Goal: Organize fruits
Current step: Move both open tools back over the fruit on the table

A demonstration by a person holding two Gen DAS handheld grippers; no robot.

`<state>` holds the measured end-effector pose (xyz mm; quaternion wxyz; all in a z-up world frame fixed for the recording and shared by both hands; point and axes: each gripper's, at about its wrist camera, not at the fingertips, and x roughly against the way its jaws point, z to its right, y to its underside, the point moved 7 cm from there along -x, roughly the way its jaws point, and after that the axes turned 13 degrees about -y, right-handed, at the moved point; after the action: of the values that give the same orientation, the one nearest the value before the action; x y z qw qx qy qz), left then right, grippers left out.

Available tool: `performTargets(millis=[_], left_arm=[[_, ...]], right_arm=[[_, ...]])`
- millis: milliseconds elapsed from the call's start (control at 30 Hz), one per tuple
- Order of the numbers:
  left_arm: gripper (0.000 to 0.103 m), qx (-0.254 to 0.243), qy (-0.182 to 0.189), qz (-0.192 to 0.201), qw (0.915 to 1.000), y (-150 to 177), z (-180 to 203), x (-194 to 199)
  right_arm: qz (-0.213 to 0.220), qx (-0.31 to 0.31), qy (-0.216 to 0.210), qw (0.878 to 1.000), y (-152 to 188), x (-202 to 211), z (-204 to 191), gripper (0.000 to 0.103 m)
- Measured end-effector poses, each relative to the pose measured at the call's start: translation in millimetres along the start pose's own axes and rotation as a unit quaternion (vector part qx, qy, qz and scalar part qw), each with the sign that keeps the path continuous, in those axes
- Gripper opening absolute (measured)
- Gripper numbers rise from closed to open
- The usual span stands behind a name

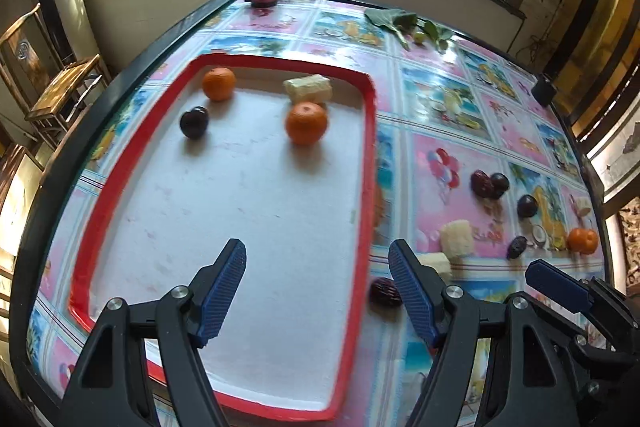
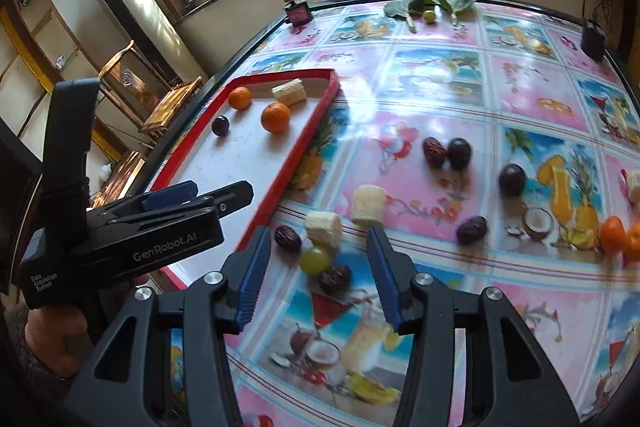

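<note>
Red-rimmed tray (image 1: pixel 370 163) sitting on desk (image 2: pixel 520 87), holding two oranges (image 1: pixel 306 123), plum (image 1: pixel 194 122), banana piece (image 1: pixel 308 87). More fruit lying loose beside it. Left gripper (image 1: pixel 318 289) reading "GenRobot.AI", "Data Acquisition System", hovering over tray, jaws wide, empty. Right gripper (image 2: pixel 316 277) jaws gaping over green grape (image 2: pixel 315 259), gripping nothing.

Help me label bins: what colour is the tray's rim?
Red, tray rim; clearest in left wrist view.
</note>
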<state>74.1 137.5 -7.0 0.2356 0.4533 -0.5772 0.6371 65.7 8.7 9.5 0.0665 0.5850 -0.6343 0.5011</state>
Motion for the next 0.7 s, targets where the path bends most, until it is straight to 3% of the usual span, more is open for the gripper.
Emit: performTargets(millis=[133, 267, 433, 567, 700], left_arm=[[0.074, -0.042, 0.024, 0.005, 0.9988, 24.5, 42.0, 15.1], [0.074, -0.081, 0.013, 0.019, 0.9964, 42.5, 66.3, 22.4], [0.074, -0.079, 0.011, 0.001, 0.9968, 54.2, 74.6, 19.4], [0.074, -0.072, 0.017, -0.012, 0.9972, 62.1, 81.8, 19.6], [0.074, -0.076, 0.016, -0.01, 0.9969, 57.0, 97.7, 19.1]], right_arm=[[0.012, -0.008, 0.039, 0.999, 23.2, 50.0, 46.3, 0.055], [0.018, 0.004, 0.085, 0.996, 39.4, 88.8, 83.6, 0.056], [0.049, -0.041, 0.125, 0.99, 42.3, 126.9, 144.3, 0.059], [0.071, -0.099, 0.147, 0.982, 37.3, 141.6, 197.5, 0.064], [0.06, -0.108, 0.167, 0.978, 28.8, 133.8, 227.9, 0.064]])
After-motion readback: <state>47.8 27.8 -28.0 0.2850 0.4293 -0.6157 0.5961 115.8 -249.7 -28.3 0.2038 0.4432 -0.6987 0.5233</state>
